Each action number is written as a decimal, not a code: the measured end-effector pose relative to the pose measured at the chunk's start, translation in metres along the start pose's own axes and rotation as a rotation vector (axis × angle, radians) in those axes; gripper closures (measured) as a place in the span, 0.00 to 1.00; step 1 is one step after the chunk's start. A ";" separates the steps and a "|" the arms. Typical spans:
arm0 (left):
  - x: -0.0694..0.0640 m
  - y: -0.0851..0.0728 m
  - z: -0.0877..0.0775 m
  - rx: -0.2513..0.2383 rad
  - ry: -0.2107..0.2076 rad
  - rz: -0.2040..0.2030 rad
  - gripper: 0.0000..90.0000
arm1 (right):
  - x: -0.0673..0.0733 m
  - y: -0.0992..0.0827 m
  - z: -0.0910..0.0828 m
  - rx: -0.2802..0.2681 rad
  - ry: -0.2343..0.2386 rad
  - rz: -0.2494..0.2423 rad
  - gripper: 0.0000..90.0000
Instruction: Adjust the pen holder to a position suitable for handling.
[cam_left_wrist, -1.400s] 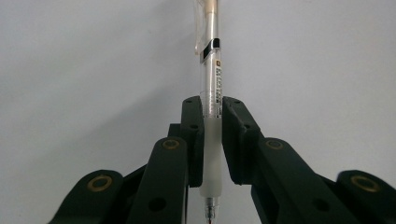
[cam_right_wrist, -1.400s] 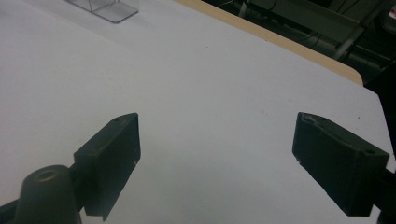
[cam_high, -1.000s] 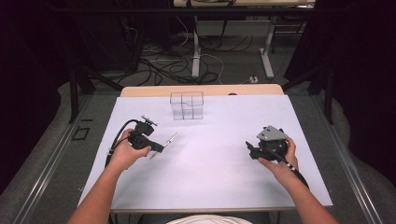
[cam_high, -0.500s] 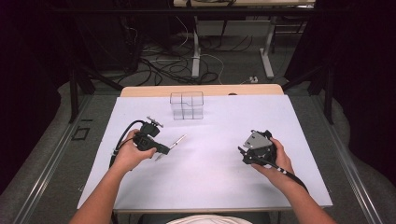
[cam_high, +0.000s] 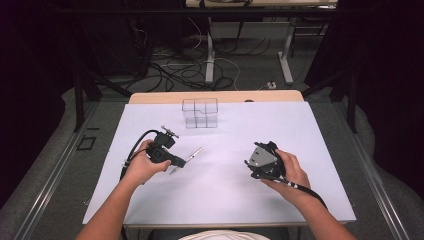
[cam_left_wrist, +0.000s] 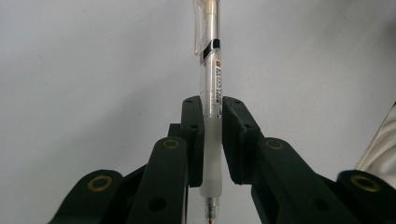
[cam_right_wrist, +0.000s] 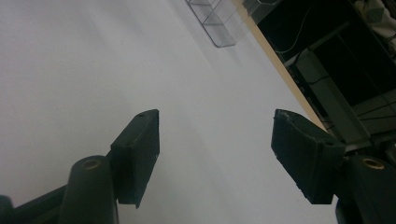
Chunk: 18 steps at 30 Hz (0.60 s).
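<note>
At the table's (cam_high: 215, 200) nine o'clock side, the left claw (cam_high: 176, 161) is clamped on a clear pen (cam_left_wrist: 211, 93) pointing toward two o'clock. At four o'clock, the right claw (cam_right_wrist: 215, 154), empty with jaws apart, has just been closing. A clear box (cam_high: 200, 113) stands at twelve o'clock.

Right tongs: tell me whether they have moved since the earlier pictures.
Yes. In the high view the right tongs have shifted left, toward the table's middle, judged against the clear organizer. Their jaws have just been closing, nothing between them.
</note>
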<state>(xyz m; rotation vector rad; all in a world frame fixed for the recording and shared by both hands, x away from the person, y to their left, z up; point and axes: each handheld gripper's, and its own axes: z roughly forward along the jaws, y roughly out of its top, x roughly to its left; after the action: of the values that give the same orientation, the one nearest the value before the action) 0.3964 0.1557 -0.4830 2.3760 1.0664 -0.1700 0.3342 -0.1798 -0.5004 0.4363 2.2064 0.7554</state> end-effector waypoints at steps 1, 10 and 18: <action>-0.001 0.000 0.000 0.001 -0.002 -0.001 0.88 | 0.000 0.002 0.001 -0.001 0.001 -0.012 0.36; -0.002 0.001 0.002 0.006 -0.017 0.006 0.88 | 0.014 0.025 0.011 -0.001 0.028 -0.136 0.41; -0.006 0.001 0.002 0.007 -0.028 0.014 0.88 | 0.026 0.042 0.018 -0.071 0.065 -0.251 0.49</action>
<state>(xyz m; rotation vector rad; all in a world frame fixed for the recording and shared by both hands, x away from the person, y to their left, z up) 0.3931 0.1500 -0.4827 2.3798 1.0371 -0.2012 0.3340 -0.1270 -0.4978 0.0975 2.2332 0.7176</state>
